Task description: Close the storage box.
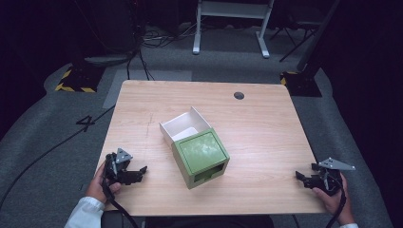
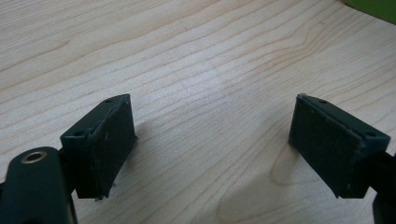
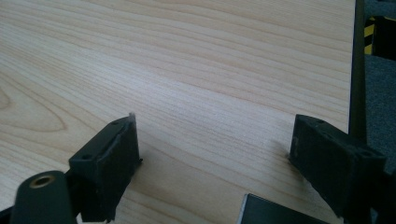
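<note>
Green box (image 1: 202, 158), white drawer (image 1: 183, 127) pulled out; both tongs (image 1: 140, 171) (image 1: 301, 175) wide open, empty.

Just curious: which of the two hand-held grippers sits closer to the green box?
The left gripper; only a short strip of table separates it from the green box, while the right gripper rests farther off.

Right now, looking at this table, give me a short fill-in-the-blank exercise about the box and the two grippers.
1. The white drawer slides out of a box whose colour is ____.
2. The jaws of the left gripper stand ____, with bare wood between them.
3. The right gripper rests near the table's ____ edge as the person sees it.
4. The drawer sticks out on the side of the box facing ____ from the person.

Missing words: green; open; right; away
</note>
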{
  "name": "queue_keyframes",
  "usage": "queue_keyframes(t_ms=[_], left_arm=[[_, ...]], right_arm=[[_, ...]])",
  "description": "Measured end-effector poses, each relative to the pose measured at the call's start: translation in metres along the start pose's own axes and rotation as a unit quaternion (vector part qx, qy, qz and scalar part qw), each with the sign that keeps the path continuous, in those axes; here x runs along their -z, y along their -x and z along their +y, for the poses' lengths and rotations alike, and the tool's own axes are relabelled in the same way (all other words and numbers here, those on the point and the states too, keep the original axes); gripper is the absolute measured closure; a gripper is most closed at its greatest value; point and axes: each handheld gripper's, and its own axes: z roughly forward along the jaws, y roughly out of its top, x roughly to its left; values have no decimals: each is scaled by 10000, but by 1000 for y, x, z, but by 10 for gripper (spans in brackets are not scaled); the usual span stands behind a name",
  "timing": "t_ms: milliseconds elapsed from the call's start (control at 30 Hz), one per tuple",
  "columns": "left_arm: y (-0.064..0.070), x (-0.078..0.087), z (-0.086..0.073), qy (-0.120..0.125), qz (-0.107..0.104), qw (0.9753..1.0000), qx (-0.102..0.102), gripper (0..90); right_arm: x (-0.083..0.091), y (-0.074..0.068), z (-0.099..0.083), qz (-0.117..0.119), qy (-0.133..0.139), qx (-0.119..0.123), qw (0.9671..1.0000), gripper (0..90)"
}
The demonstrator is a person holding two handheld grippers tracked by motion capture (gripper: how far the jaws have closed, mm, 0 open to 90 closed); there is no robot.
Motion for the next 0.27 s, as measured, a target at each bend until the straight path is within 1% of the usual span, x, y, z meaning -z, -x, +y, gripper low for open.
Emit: queue_keyframes(t_ms=[267], left_arm=[[1, -1, 1, -13, 47, 10000, 40, 136]], right_arm=[[0, 0, 0, 13, 0, 8, 10000, 158]])
